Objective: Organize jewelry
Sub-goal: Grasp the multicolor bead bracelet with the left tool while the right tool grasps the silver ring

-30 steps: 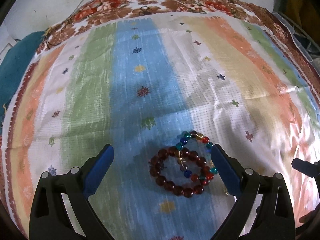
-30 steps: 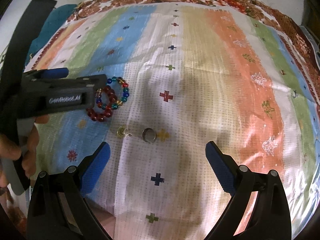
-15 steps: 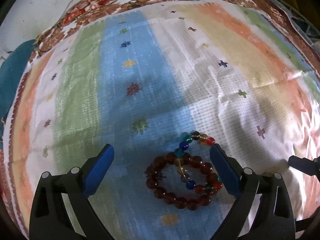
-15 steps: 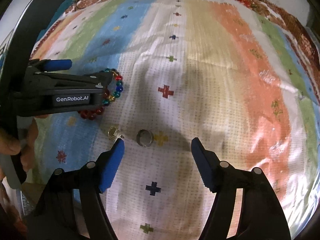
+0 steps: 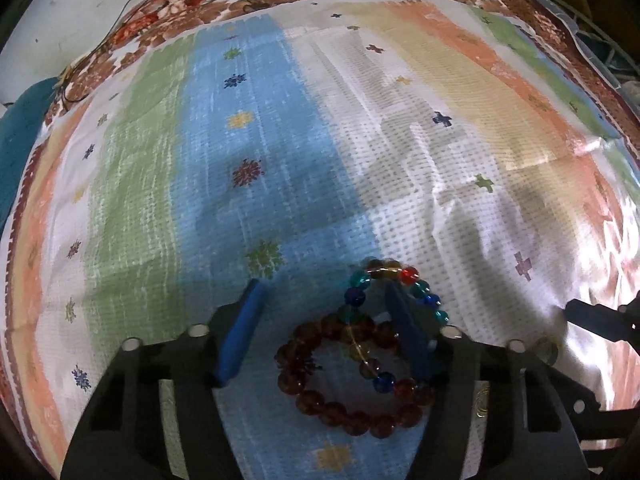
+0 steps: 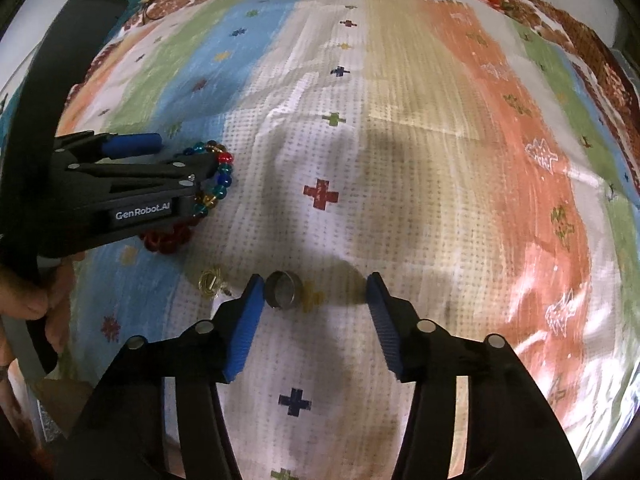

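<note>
My left gripper [image 5: 324, 300] is down on the striped cloth [image 5: 280, 160], jaws partly closed but gripping nothing; its right finger sits inside the multicolour bead bracelet [image 5: 416, 296], which overlaps the dark red bead bracelet [image 5: 340, 400]. My right gripper [image 6: 314, 292] is open, jaws astride the metal ring [image 6: 282, 290], the ring just beside the left finger, lots of gap on the other side. A small gold earring [image 6: 212, 282] lies on the cloth just left of that finger.

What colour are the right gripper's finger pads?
Blue pads on black arms, clearest in the right wrist view.
</note>
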A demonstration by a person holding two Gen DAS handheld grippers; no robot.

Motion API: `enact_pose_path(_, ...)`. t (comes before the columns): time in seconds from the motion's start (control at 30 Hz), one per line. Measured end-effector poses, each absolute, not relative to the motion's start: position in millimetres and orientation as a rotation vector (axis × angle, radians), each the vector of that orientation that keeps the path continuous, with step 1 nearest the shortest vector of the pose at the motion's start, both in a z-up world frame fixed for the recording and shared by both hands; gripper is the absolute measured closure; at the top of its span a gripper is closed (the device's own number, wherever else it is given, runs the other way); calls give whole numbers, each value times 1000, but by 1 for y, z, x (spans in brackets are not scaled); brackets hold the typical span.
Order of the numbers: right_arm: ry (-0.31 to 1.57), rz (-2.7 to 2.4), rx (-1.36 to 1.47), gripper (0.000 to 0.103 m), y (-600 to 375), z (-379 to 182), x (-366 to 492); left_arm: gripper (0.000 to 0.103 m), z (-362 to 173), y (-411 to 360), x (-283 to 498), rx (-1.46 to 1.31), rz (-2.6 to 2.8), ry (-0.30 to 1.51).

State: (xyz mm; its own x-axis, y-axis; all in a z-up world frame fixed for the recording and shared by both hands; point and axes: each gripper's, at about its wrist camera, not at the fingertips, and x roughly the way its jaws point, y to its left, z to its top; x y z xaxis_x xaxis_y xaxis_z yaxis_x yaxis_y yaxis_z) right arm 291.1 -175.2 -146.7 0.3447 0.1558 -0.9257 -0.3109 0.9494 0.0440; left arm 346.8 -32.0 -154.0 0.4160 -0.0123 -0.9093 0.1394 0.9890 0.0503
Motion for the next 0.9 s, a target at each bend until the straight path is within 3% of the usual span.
enact_pose_path(0.13, 1177, 307, -160, 71, -176, -146, 292, 66, -153, -30, 346, 120, -96, 1133)
enact_pose_path(0.2, 1181, 307, -153, 78, -177, -145, 293, 90, -153, -29, 346, 123, -85, 1129)
enact_pose_path(0.23, 1181, 309, -150, 80, -178, -145, 293, 94, -153, -27, 347, 125, -68, 1132)
enact_pose_path(0.3, 1176, 313, -156, 83, -176, -144, 292, 94, -152, -27, 347, 125, -71, 1131)
enact_pose_path(0.9, 1115, 338, -116, 83, -180, -111, 274, 94, -96, -17, 313, 75, -104, 1064)
